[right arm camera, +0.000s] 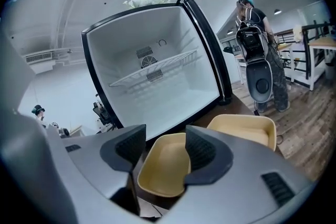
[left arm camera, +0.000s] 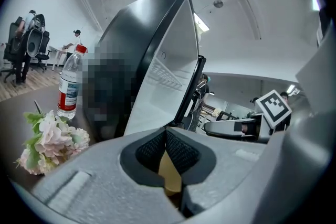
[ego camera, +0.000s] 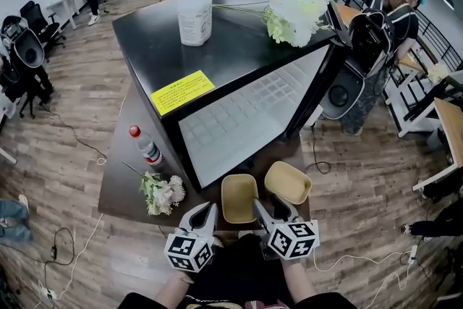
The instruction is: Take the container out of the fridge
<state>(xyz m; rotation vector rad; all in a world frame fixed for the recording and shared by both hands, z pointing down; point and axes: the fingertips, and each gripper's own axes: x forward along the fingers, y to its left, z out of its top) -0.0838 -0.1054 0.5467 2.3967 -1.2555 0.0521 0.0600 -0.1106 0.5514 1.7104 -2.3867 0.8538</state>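
Yellow plastic trays: the nearer container (ego camera: pixel 239 197) and a second container (ego camera: pixel 287 181) sit side by side on the brown table (ego camera: pixel 123 177), just outside the open, empty fridge (right arm camera: pixel 152 86). The right gripper (right arm camera: pixel 165 149) has its jaws apart over the nearer container's right rim, gripping nothing. The left gripper (left arm camera: pixel 167 152) has its jaws together (a yellow sliver shows beneath the pads). A lopsided pinch on that thin rim could probably tip the tray off the table's near edge.
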